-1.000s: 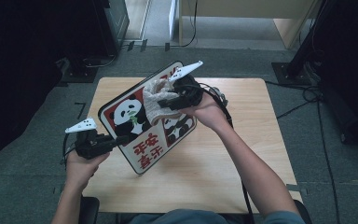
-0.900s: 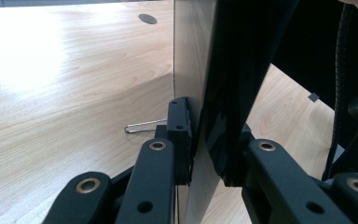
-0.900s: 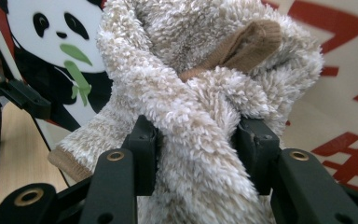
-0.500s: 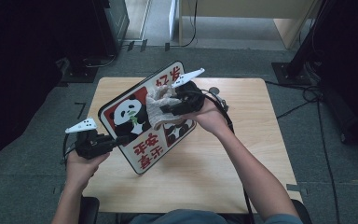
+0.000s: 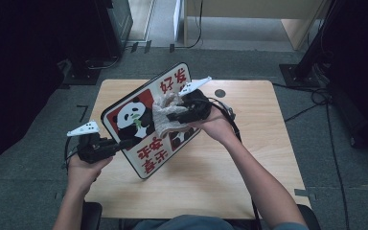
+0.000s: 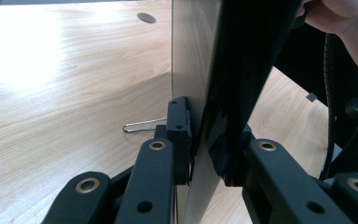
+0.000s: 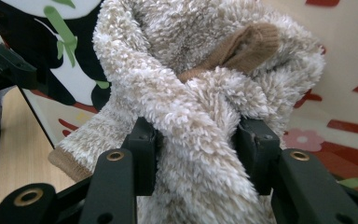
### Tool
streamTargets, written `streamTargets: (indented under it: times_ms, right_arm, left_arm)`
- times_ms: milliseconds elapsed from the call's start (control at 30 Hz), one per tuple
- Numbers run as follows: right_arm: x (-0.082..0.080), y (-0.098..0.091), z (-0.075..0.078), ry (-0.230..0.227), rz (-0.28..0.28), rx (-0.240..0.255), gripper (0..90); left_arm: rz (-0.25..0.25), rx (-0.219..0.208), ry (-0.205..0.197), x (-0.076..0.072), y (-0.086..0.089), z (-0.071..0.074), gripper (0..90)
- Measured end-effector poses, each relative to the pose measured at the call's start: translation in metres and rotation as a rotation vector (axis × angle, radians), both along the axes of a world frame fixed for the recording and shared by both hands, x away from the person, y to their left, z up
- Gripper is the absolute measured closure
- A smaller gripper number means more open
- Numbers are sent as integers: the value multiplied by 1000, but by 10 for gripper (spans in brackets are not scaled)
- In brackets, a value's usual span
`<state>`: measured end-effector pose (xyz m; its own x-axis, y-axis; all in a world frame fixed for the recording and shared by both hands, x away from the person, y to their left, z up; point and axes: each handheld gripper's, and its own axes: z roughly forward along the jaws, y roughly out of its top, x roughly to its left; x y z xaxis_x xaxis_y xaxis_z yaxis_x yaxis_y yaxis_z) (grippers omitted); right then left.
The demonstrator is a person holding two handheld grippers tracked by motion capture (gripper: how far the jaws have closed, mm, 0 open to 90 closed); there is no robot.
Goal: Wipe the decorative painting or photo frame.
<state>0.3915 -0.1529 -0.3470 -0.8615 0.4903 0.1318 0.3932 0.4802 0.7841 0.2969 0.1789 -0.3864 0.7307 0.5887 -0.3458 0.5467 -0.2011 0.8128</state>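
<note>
High view: wooden table (image 5: 249, 187), grey carpet (image 5: 345, 167).

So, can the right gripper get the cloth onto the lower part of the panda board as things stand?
Probably yes. The right gripper is shut on the fluffy cloth, already against the board face. The left gripper clamps the board's edge, tilted off the table, and nothing covers the lower face.

Fluffy fleece cloth (image 7: 191, 93), glossy smooth panda board (image 5: 146, 124), matt wooden table (image 5: 249, 182).
</note>
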Motion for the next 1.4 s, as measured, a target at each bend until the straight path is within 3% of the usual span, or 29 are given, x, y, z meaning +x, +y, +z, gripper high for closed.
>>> streamTargets:
  times_ms: [1400]
  right_arm:
    - [-7,-11,-51,55,2,17,560]
  left_arm:
    - [-8,11,-8,-2,-1,1,774]
